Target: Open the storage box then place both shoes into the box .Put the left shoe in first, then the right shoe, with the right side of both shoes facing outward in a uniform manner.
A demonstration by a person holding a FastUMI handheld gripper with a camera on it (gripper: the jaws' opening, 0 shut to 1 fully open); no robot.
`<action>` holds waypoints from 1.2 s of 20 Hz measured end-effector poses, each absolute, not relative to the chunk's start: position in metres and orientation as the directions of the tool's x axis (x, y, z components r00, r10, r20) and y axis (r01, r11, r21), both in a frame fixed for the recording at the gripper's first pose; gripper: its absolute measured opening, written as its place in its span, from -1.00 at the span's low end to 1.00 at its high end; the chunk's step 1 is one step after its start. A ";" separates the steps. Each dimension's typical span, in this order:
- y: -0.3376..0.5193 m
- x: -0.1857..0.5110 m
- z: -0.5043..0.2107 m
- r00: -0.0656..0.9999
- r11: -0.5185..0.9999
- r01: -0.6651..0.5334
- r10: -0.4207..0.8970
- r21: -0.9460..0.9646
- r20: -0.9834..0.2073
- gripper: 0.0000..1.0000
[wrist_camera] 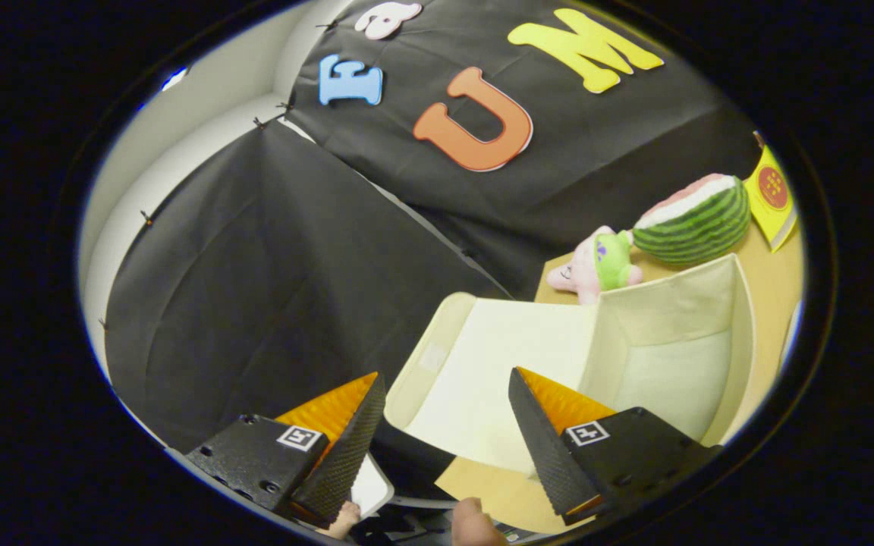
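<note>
The gripper (pixel 444 409) is hanging wide apart and holding nothing, tilted above the cream storage box (pixel 740 334), which is lying open, lid (pixel 498 371) folded back just ahead of the fingers, ready for shoes.

The storage box (pixel 664 334) is cream inside and out. Behind it, a pink plush toy (pixel 596 265) (with a lime-green patch) sits beside a green-striped watermelon plush (pixel 691 224), red-topped; the table (pixel 774 284) looks tan, perhaps wood-grained.

Black cloth walls (pixel 270 288) meet at a corner behind a wooden table (pixel 774 284), white wall (pixel 202 114) above.
</note>
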State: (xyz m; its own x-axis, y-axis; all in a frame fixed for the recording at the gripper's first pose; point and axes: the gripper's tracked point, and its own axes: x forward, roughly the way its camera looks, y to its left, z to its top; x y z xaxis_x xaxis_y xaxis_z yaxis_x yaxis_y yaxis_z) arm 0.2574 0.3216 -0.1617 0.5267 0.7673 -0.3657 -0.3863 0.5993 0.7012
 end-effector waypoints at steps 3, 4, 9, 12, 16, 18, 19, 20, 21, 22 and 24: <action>0.290 0.257 -0.178 0.559 0.659 -0.332 0.714 0.675 -0.423 1.00; 0.277 0.252 -0.186 0.566 0.688 -0.324 0.691 0.649 -0.449 1.00; 0.218 0.231 -0.217 0.590 0.787 -0.357 0.608 0.503 -0.532 1.00; 0.185 0.217 -0.219 0.590 0.818 -0.382 0.574 0.430 -0.568 1.00; 0.106 0.222 -0.236 0.680 0.926 -0.319 0.371 0.201 -0.633 1.00; 0.070 0.222 -0.250 0.687 0.951 -0.289 0.287 0.112 -0.667 1.00; 0.054 0.222 -0.259 0.686 0.957 -0.278 0.256 0.079 -0.681 1.00; 0.038 0.221 -0.269 0.686 0.963 -0.264 0.227 0.053 -0.691 1.00; 0.021 0.221 -0.276 0.687 0.969 -0.243 0.193 0.028 -0.700 1.00; 0.003 0.225 -0.285 0.684 0.976 -0.218 0.158 0.007 -0.713 1.00; -0.024 0.233 -0.300 0.668 0.982 -0.190 0.119 -0.014 -0.735 1.00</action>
State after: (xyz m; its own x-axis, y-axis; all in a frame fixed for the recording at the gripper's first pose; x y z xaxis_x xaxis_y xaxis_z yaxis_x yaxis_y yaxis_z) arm 0.2332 -0.0244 -0.3004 0.6679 0.1187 -0.7347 -0.1899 0.9817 -0.0140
